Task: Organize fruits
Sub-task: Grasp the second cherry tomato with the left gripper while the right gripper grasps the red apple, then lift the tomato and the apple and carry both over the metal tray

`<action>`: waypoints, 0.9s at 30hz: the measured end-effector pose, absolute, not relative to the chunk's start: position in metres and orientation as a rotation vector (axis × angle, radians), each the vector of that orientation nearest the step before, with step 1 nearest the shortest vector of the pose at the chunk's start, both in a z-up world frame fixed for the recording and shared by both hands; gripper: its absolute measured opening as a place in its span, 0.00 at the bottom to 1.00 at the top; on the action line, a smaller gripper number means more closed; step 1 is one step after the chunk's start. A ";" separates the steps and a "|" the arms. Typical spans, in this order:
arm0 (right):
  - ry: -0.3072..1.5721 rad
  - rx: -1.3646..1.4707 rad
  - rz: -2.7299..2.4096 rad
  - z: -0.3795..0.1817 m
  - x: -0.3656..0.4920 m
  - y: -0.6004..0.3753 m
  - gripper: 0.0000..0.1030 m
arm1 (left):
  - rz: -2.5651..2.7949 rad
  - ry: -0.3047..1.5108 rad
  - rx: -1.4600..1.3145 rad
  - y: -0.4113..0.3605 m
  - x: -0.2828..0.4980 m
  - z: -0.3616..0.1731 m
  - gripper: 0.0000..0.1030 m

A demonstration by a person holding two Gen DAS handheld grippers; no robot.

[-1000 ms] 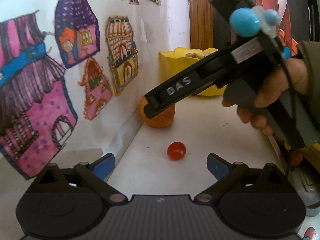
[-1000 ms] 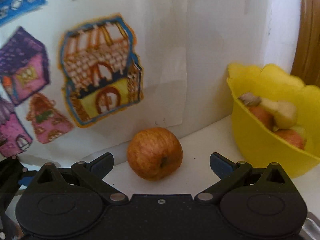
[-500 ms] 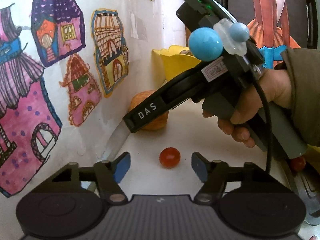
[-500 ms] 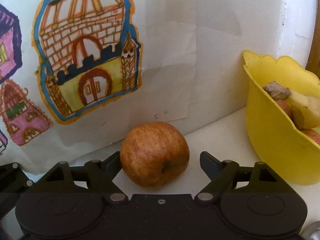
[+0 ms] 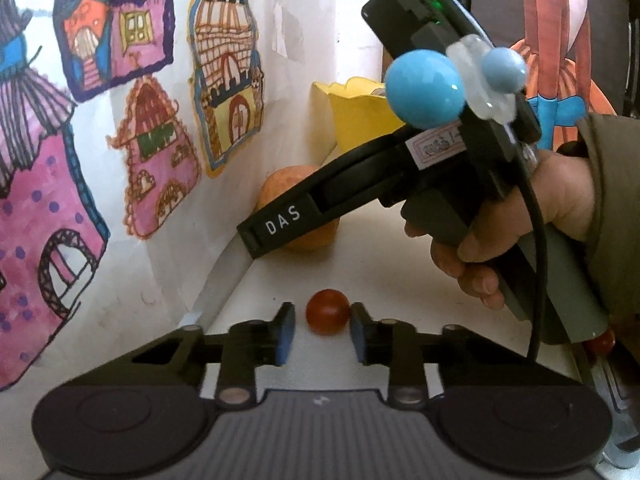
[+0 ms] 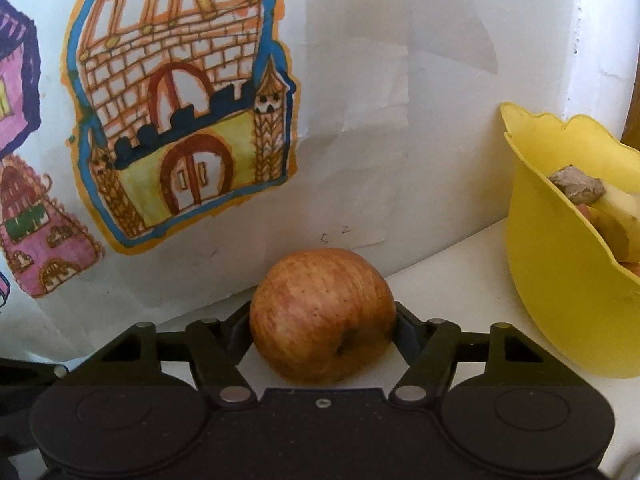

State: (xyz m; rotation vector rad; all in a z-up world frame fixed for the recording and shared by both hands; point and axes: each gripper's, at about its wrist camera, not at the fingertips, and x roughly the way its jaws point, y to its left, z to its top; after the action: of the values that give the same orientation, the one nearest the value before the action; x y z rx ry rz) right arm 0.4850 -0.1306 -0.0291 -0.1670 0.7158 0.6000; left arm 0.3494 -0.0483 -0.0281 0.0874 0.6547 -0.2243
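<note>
Red and tiny, the cherry tomato (image 5: 327,311) sits on the white counter (image 5: 384,280) right between the blue pads of the left gripper (image 5: 322,330), and those pads have drawn in tight around it, the right one at its skin, the left with a sliver of gap showing, so call it clamped on the tomato. Over on the other side, the right gripper (image 6: 322,330) has the apple (image 6: 322,314) between its black fingers, jaws closing, both tips pressed against the apple's flanks as it rests on the counter just in front of the wall. From the left camera you can see the person's hand (image 5: 516,216) wrapped round the right gripper's handle, its nose down at the apple. Yellow bowl (image 6: 560,288) stands off to the right with fruit pieces inside, and children's house drawings (image 6: 180,120) cover the wall behind
</note>
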 end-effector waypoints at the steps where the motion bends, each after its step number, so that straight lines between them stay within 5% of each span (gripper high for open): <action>1: 0.714 -0.170 0.600 -0.030 0.485 -0.129 0.69 | -0.223 0.656 0.083 -0.048 0.351 -0.029 0.26; 27: 0.750 -0.171 0.559 -0.021 0.405 -0.117 0.68 | -0.138 0.669 -0.011 0.005 0.303 -0.018 0.24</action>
State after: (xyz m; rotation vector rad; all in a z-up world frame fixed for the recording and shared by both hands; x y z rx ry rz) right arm 0.4048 -0.1174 -0.0210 -0.1708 0.7496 0.5593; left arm 0.3034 0.0053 -0.0178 -0.0106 0.6686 -0.1379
